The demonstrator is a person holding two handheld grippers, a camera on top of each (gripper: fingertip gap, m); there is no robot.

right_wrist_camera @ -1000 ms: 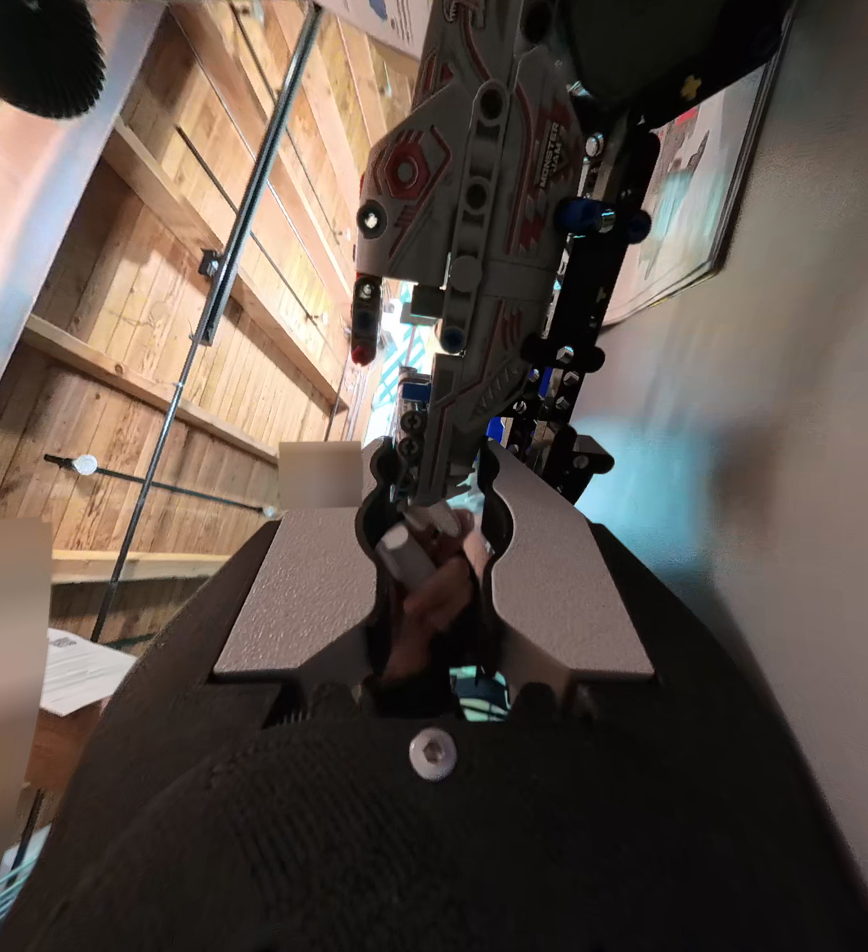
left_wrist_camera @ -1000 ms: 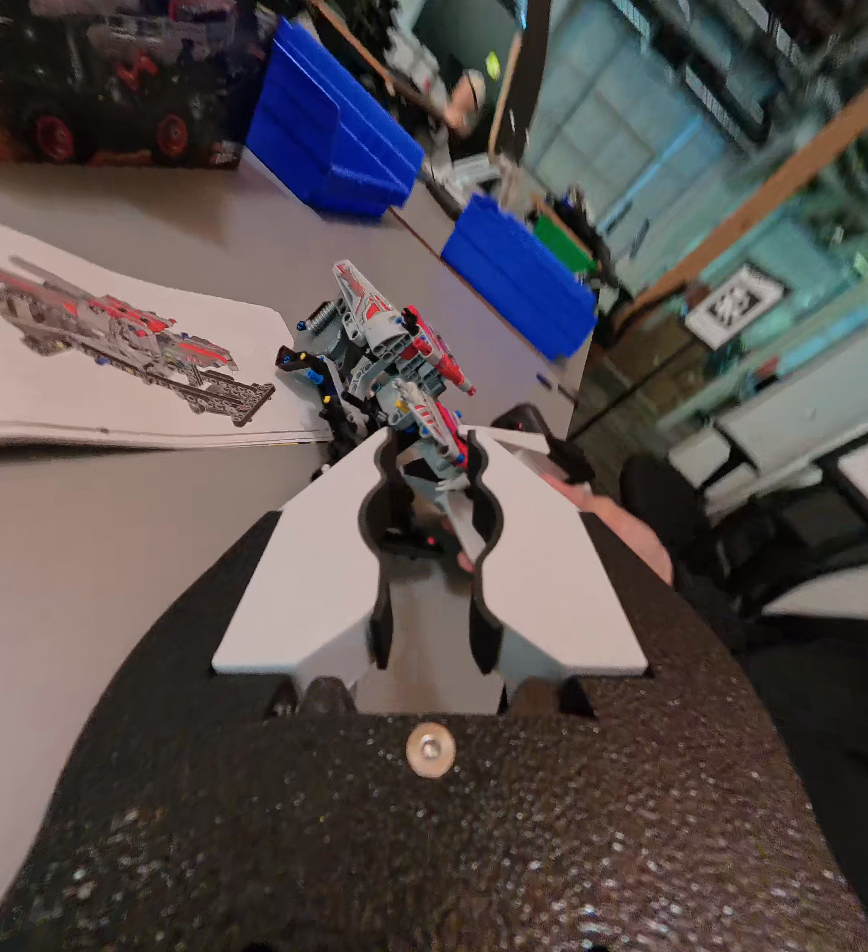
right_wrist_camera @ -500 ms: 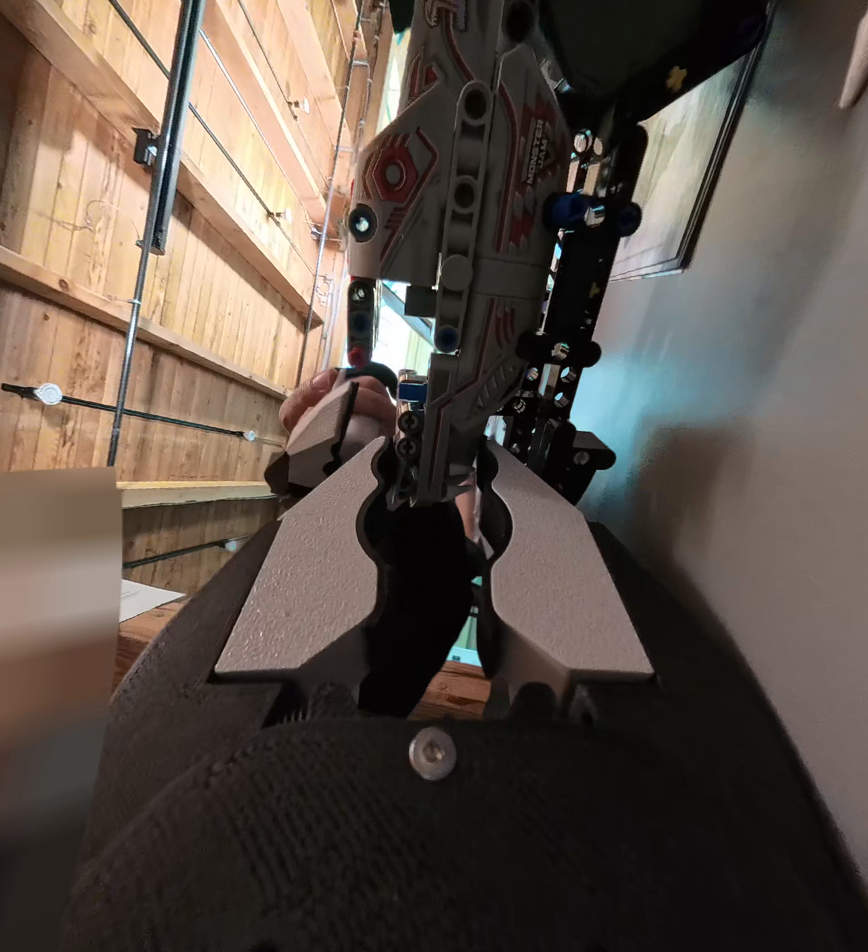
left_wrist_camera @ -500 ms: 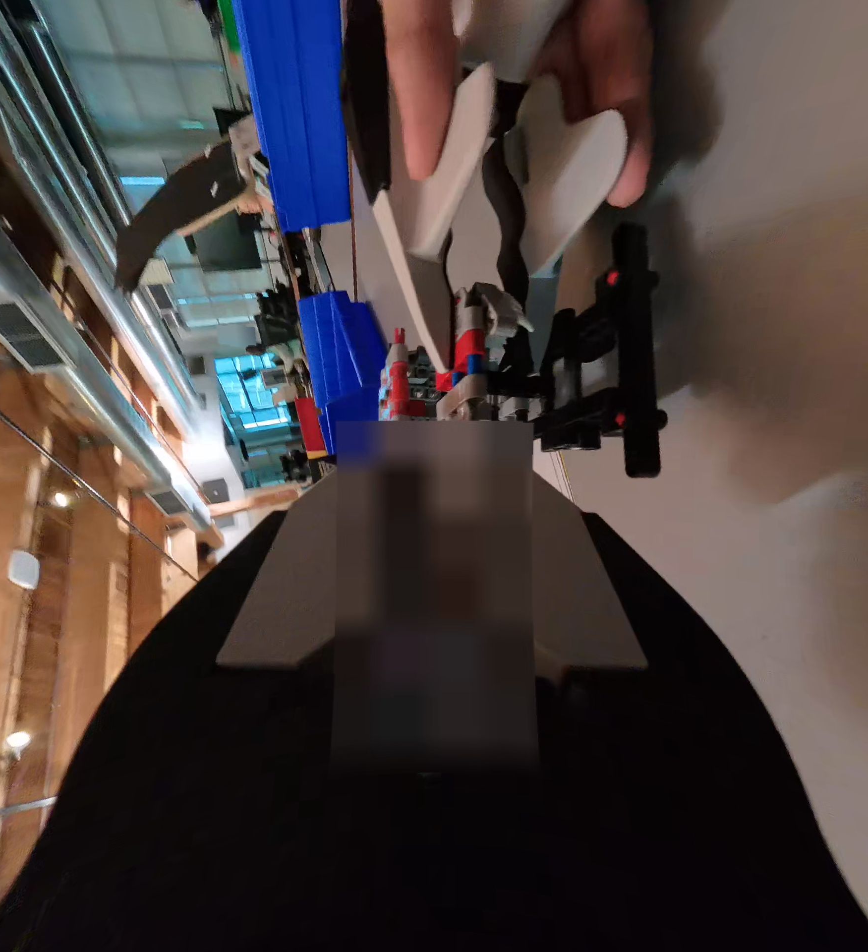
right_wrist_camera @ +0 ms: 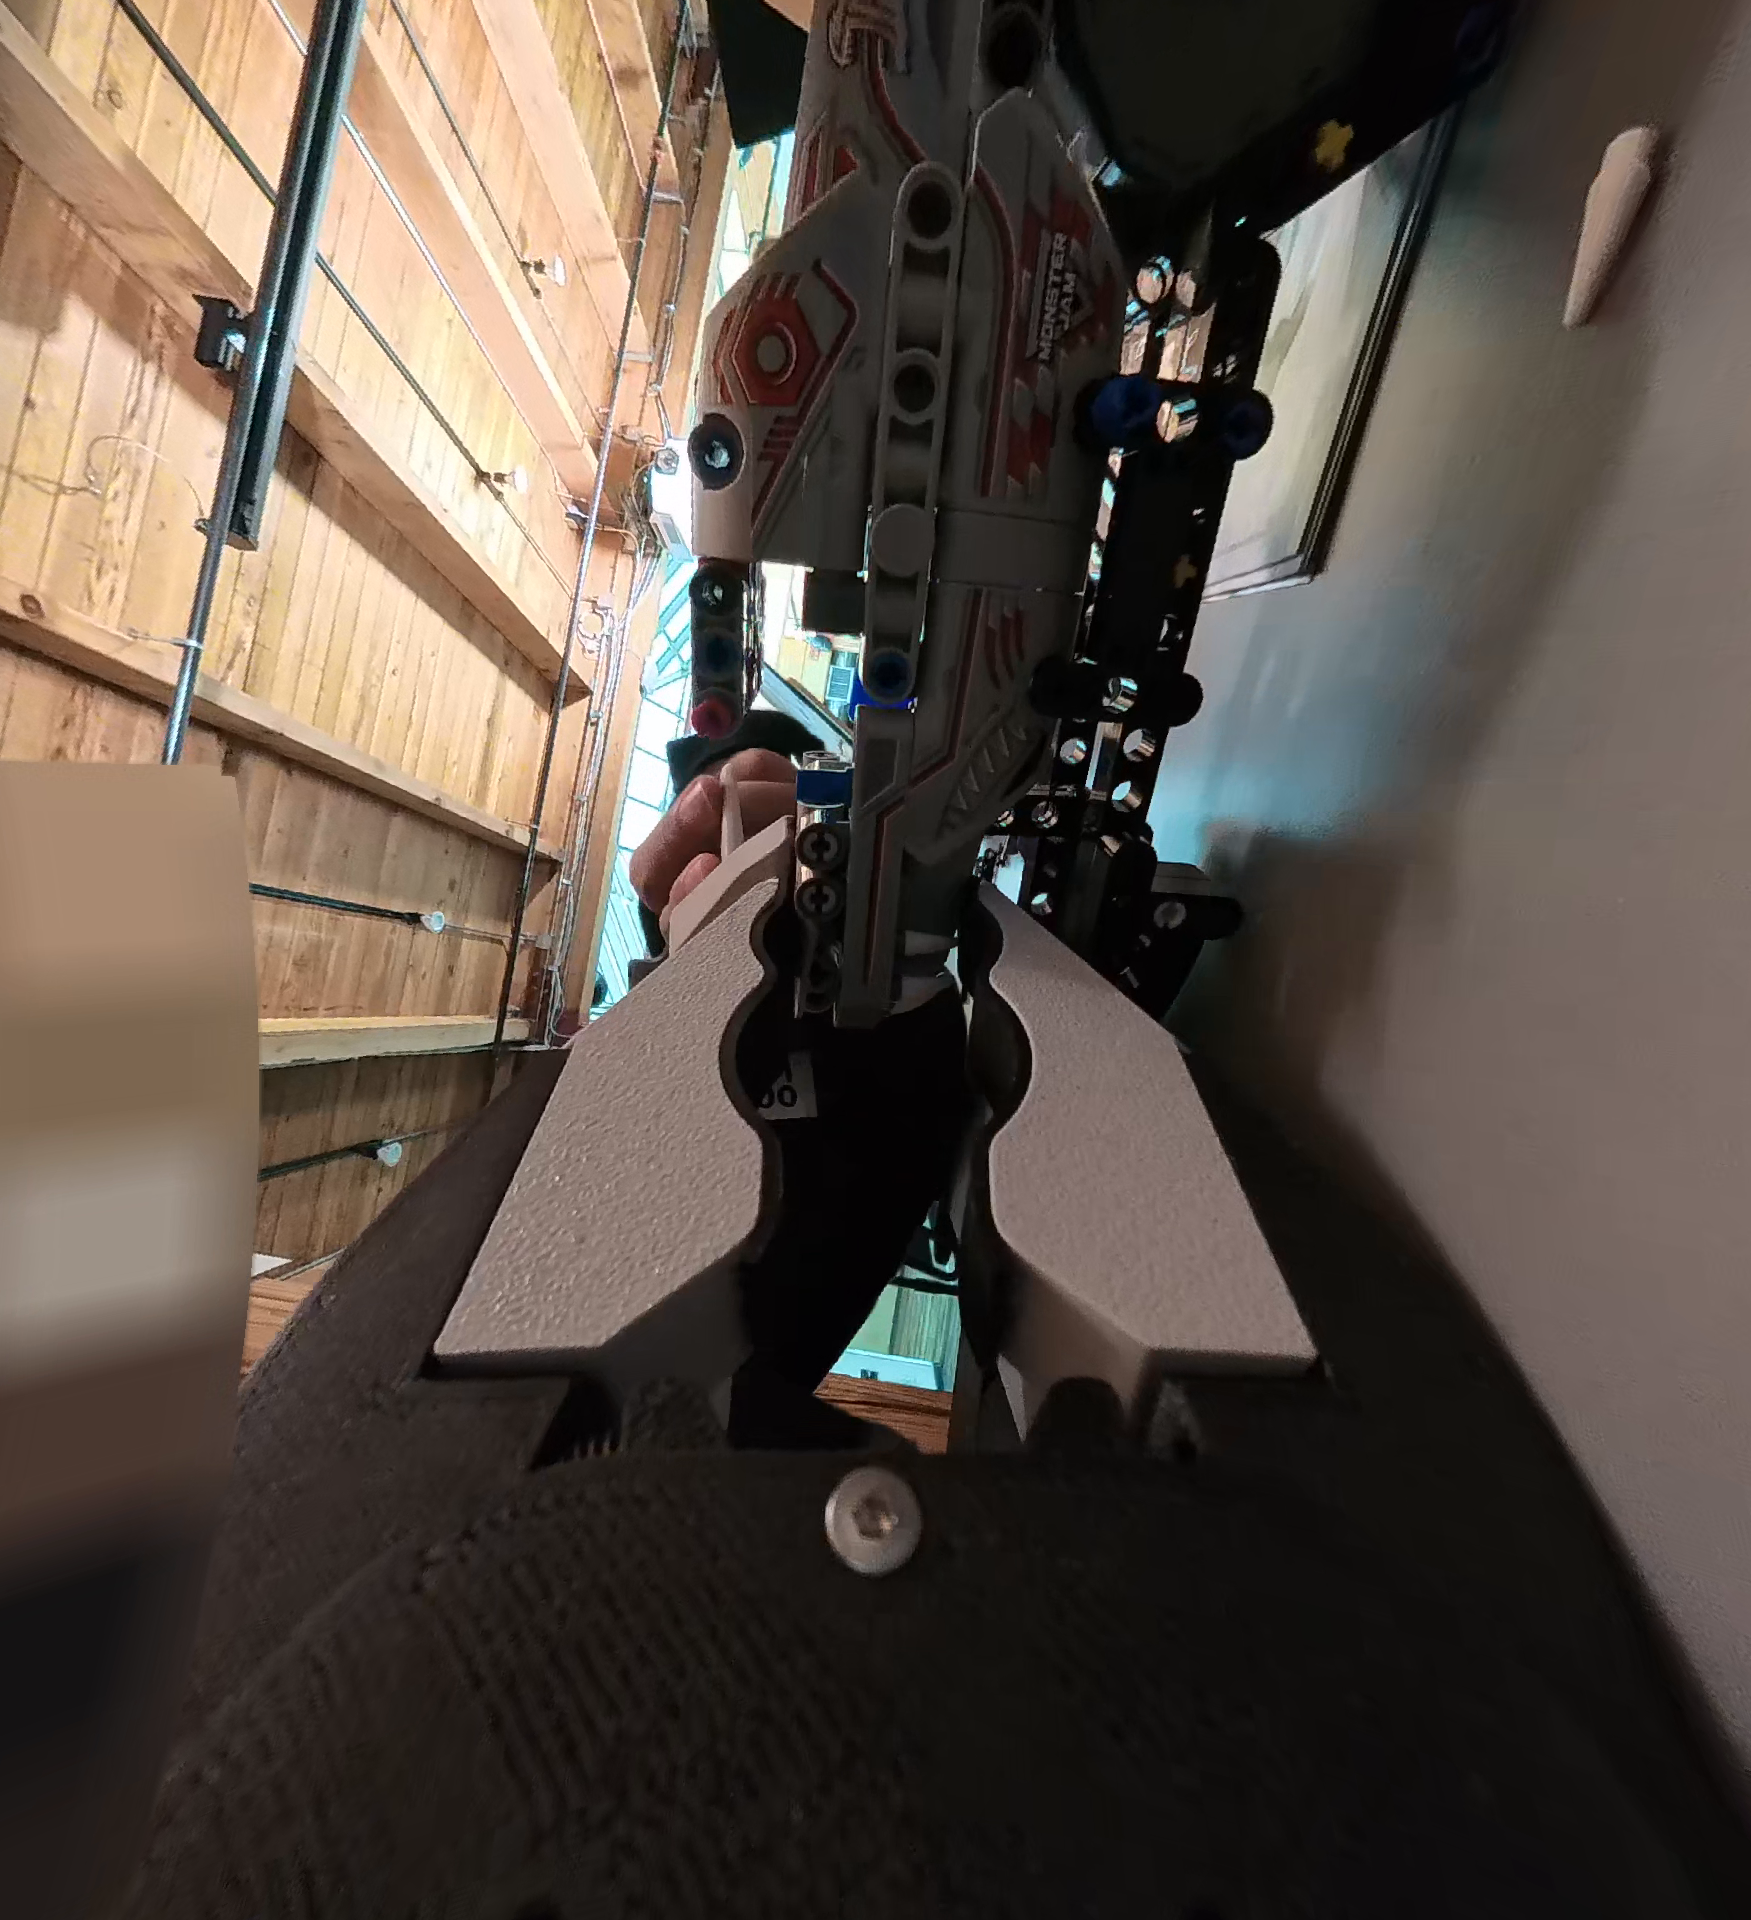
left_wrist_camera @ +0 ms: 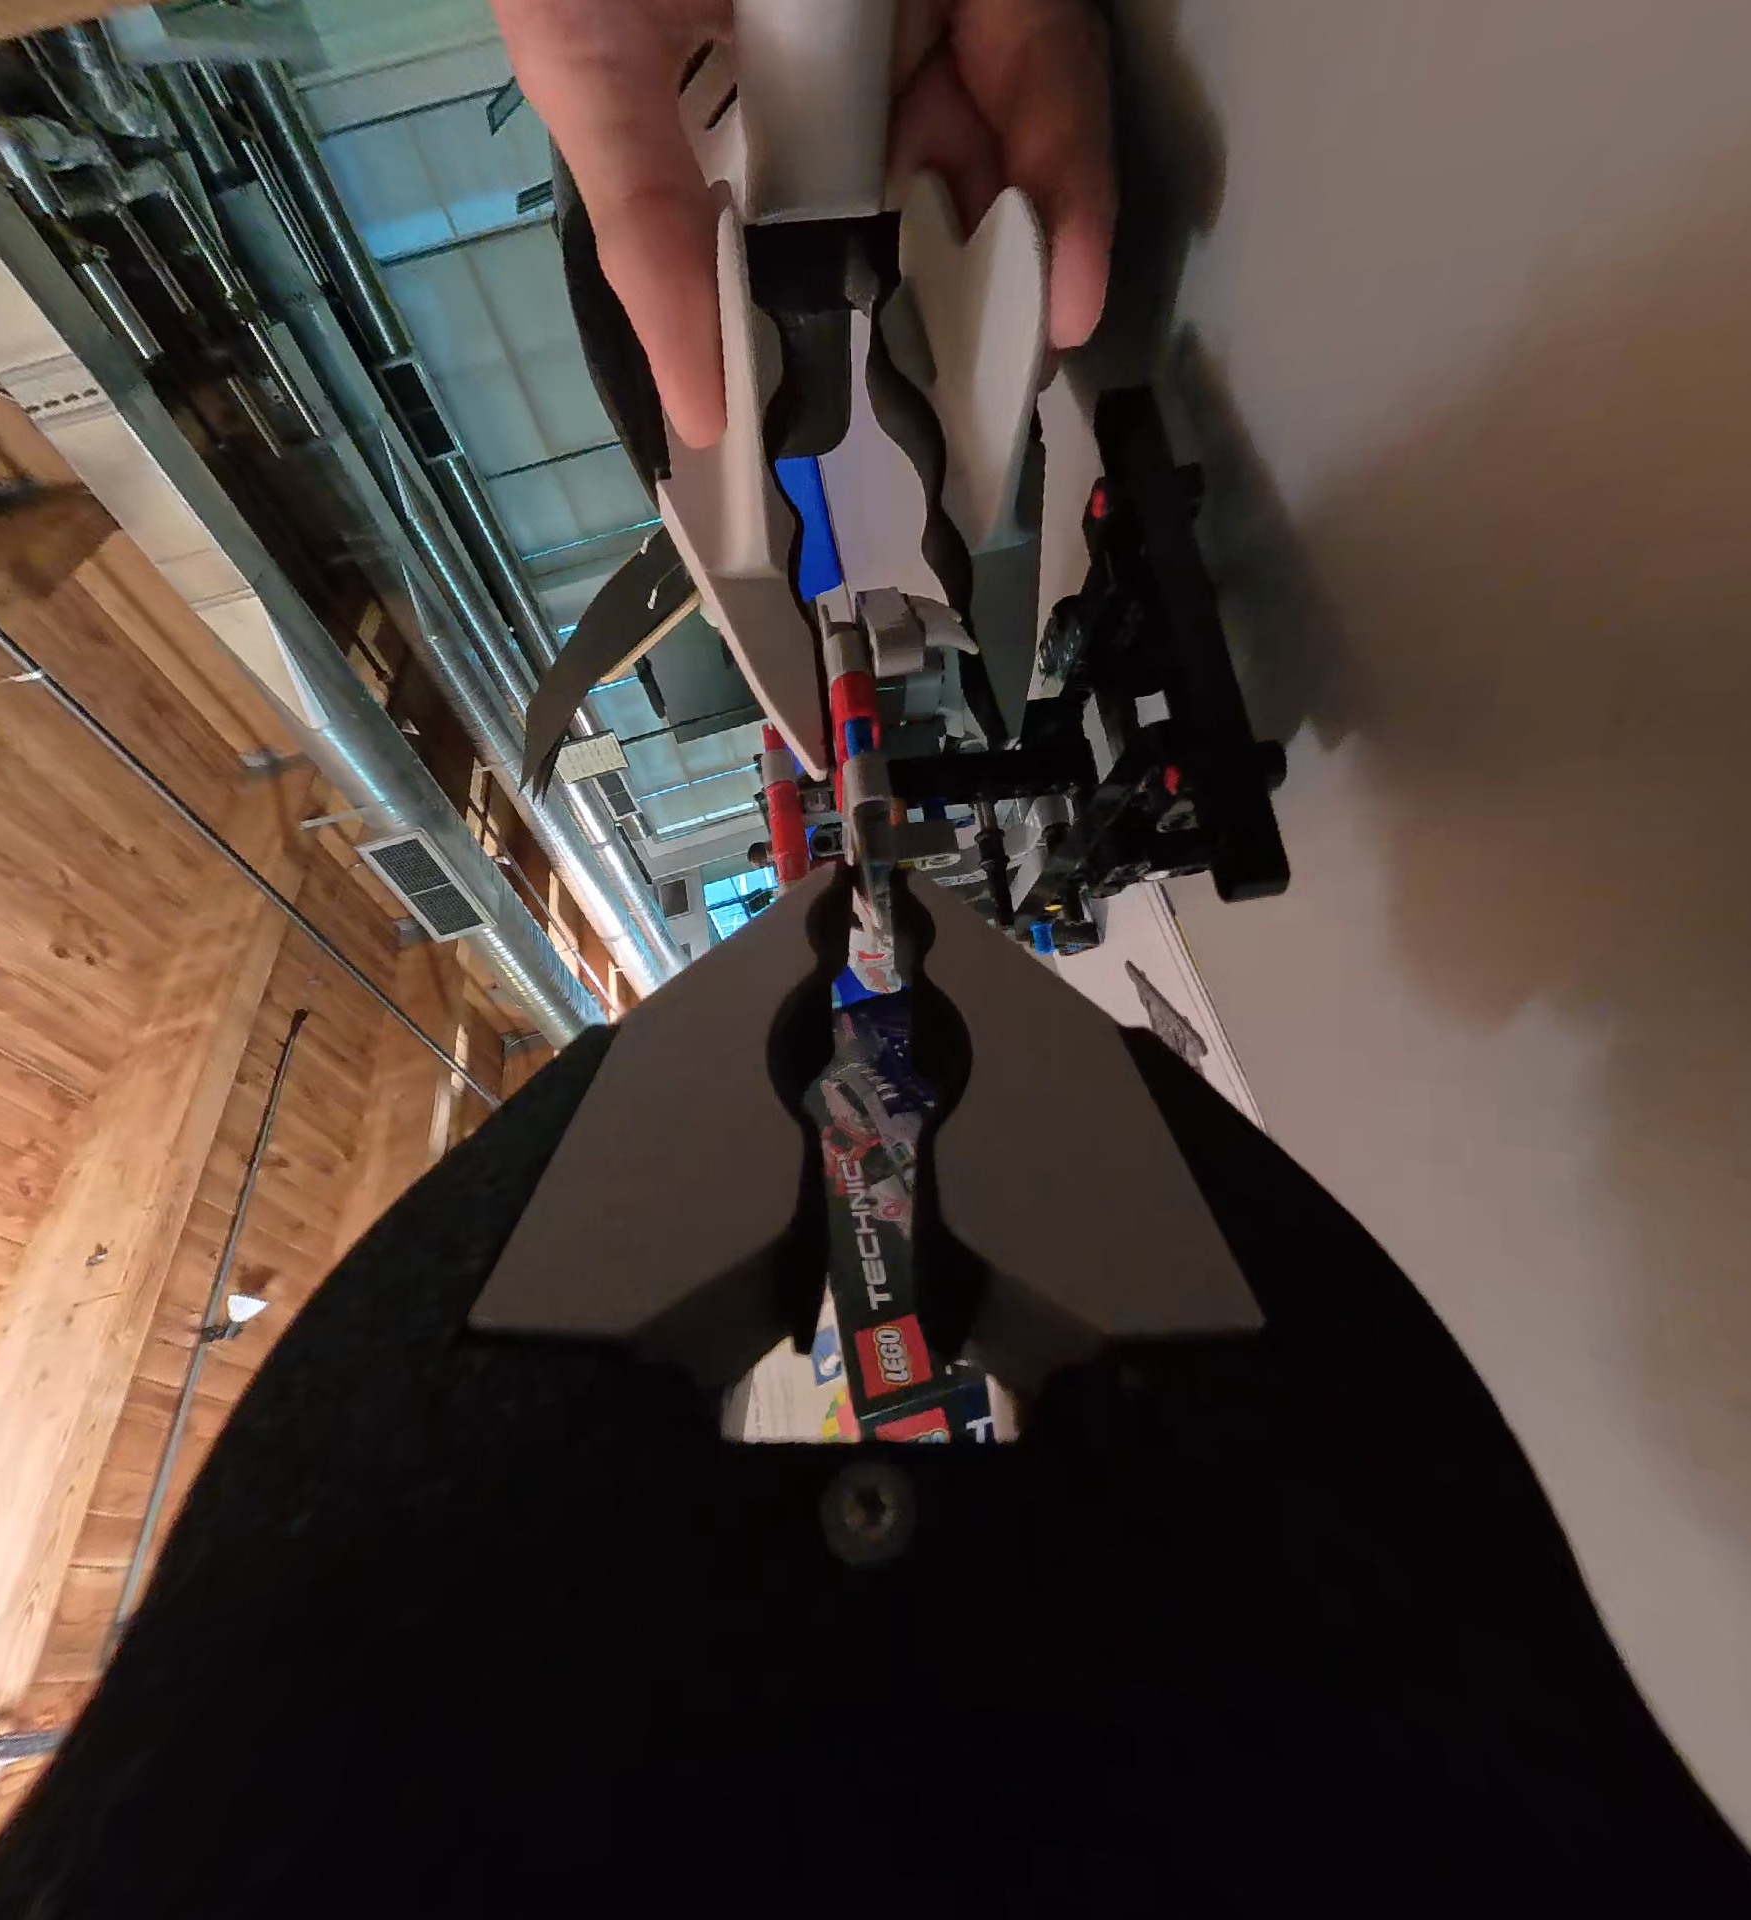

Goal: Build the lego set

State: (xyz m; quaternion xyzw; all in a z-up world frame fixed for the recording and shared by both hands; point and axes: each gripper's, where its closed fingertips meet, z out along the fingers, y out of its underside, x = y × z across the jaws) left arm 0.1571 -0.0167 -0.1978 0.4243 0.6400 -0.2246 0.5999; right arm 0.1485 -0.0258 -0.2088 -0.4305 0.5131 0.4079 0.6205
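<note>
Left wrist view: we have the left gripper pinched on the lego model; right gripper clamps its grey panel end (model lifted beside the table).

Bare table beside the lego model; opposing tongs crowding its other end.

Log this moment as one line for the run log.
left gripper: shut on lego model | right gripper: shut on model's opposite end | model: held between both, beside table
</note>
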